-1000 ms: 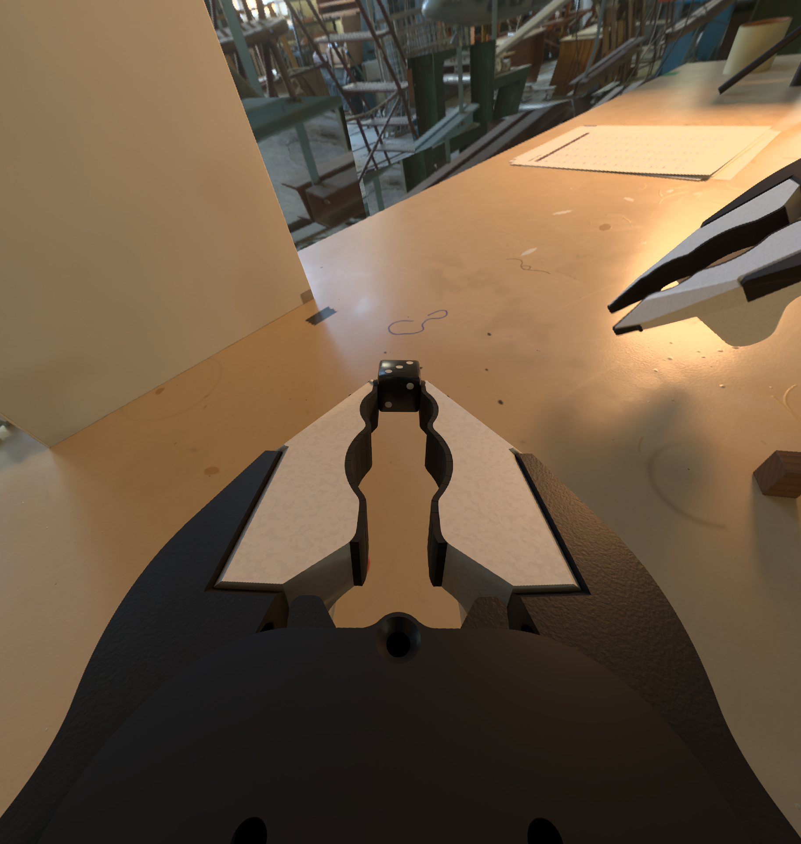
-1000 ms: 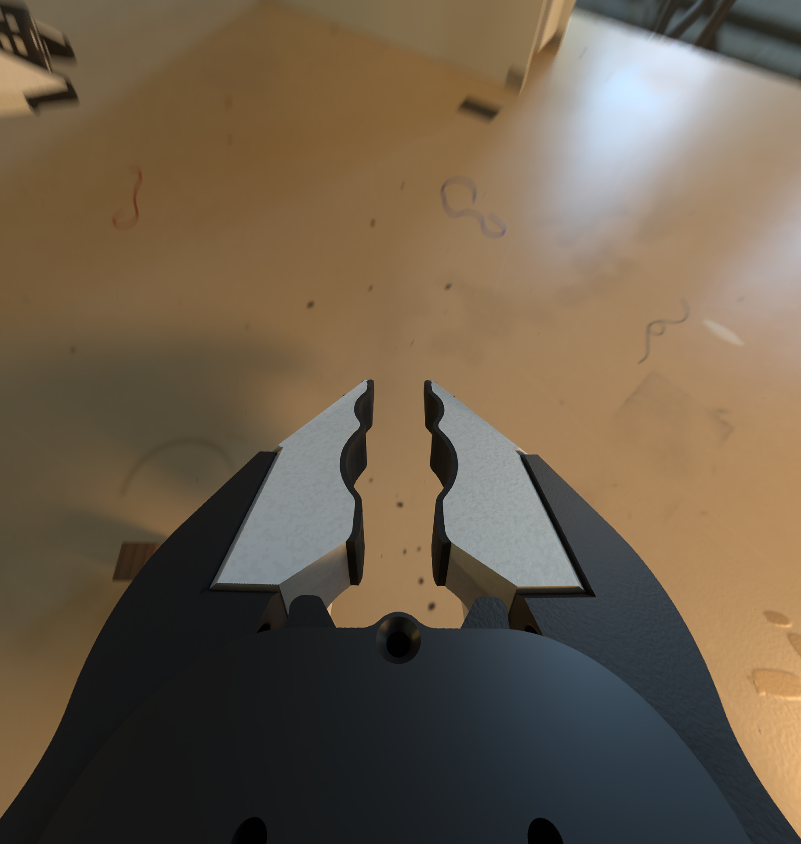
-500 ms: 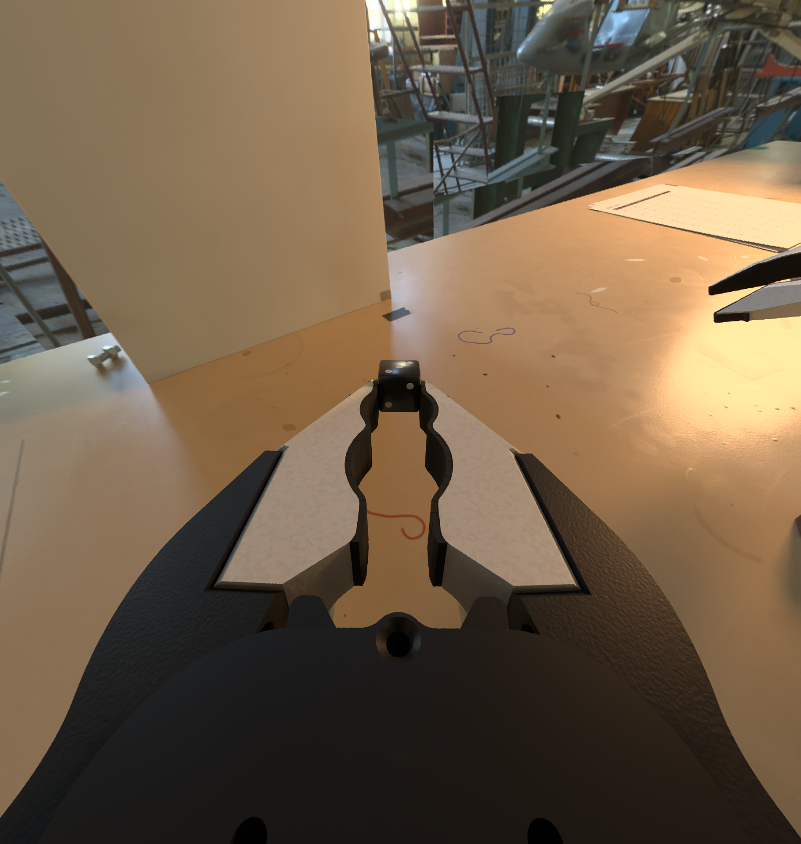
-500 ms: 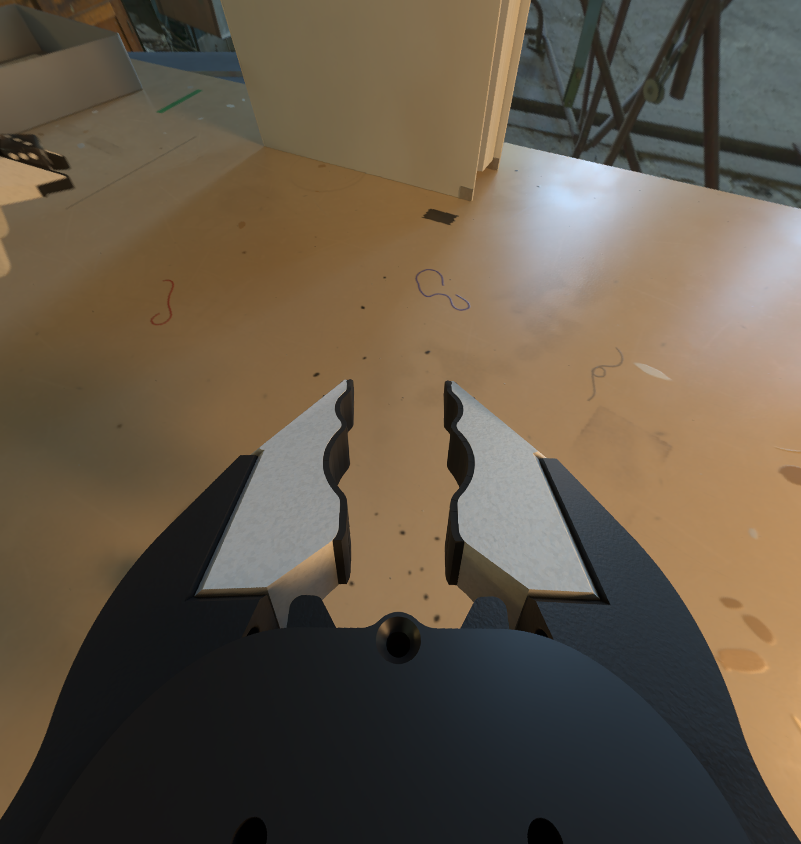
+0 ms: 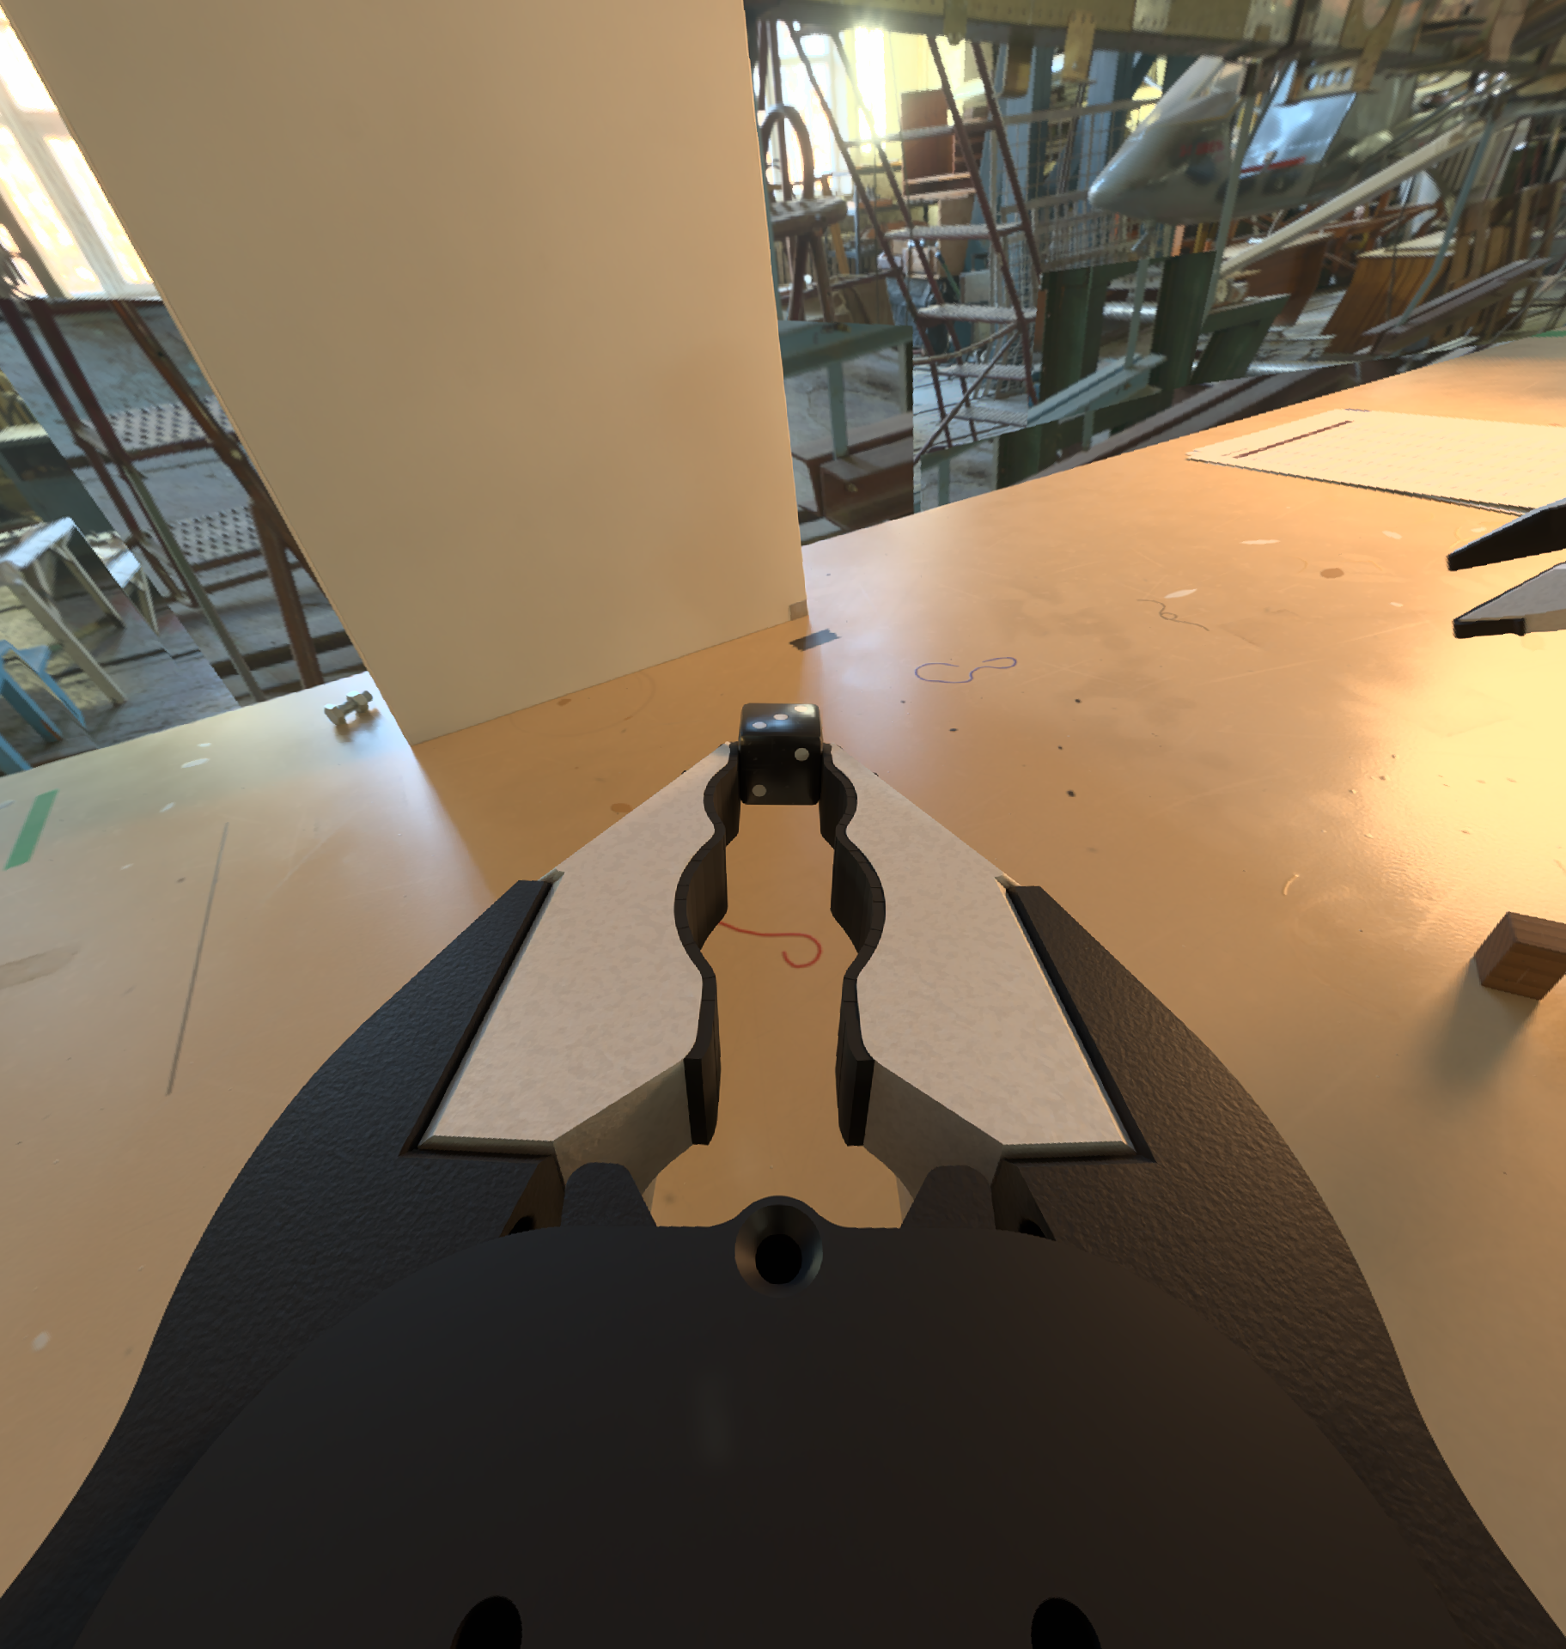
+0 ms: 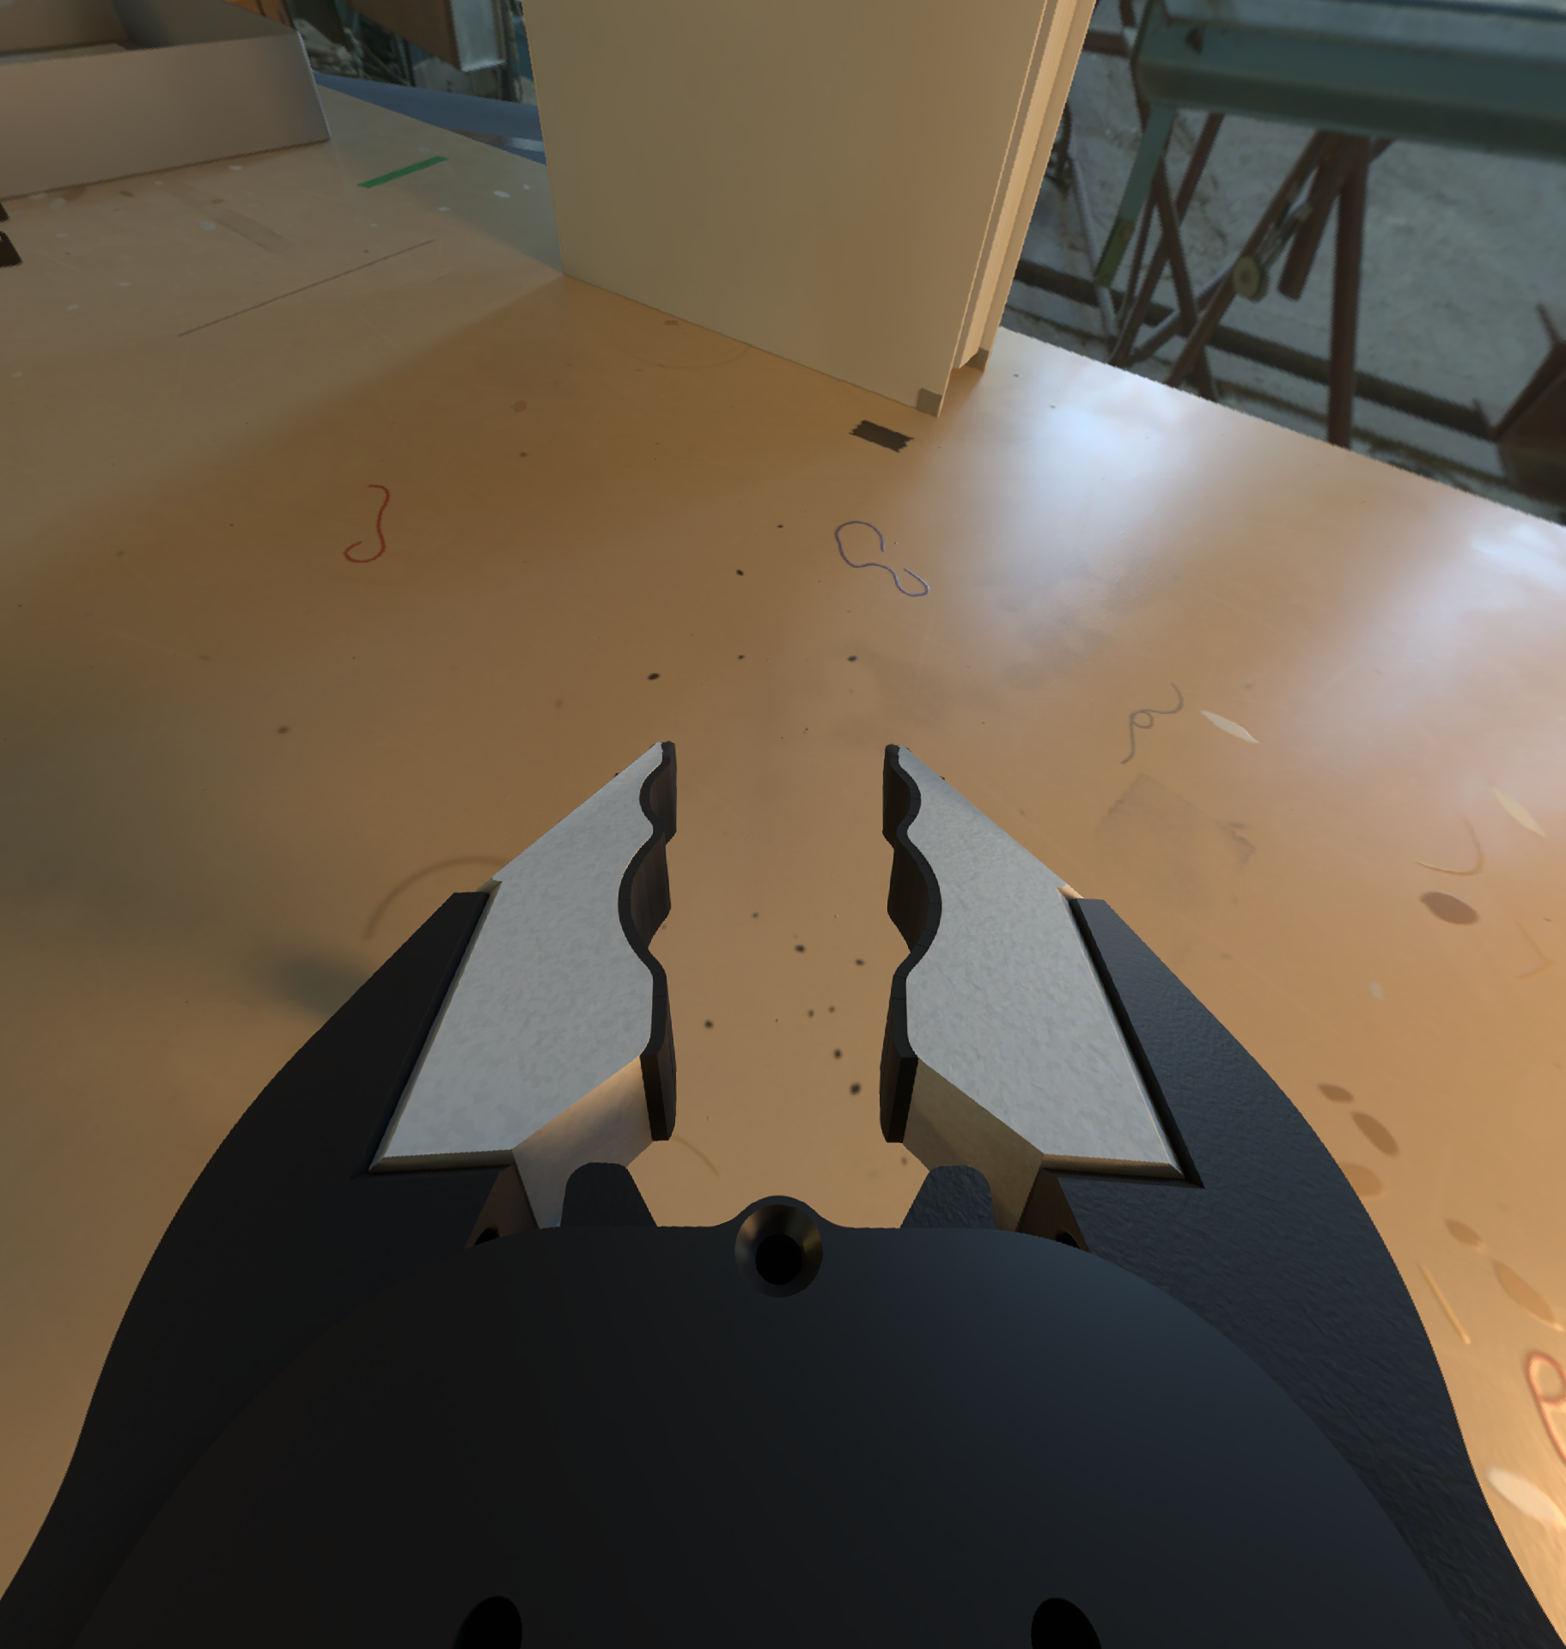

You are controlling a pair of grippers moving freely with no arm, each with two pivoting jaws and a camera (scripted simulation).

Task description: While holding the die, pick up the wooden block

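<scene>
While the wooden block (image 5: 1527, 965) sits alone on the tan table (image 5: 1118, 803), seen low at the right edge of the left wrist view, it does not appear in the right wrist view at all, so it lies outside what the right gripper (image 6: 777, 754) is pointed at. That gripper's jaws stand well apart with nothing between them, only speckled tabletop. From the left camera, its finger tips (image 5: 1511, 616) show farther back and higher than the block, clear of it; I judge the block lies below and nearer the camera than those tips, so the coming move turns on bringing the fingers down and around toward it. The block looks roughly cubic and turned corner-on, with no clear long axis. The left gripper (image 5: 779, 758) is clamped on the black die (image 5: 779, 754) at its very tips, held above the table near a red squiggle (image 5: 774, 944). A pale upright board (image 5: 458, 357) stands behind
</scene>
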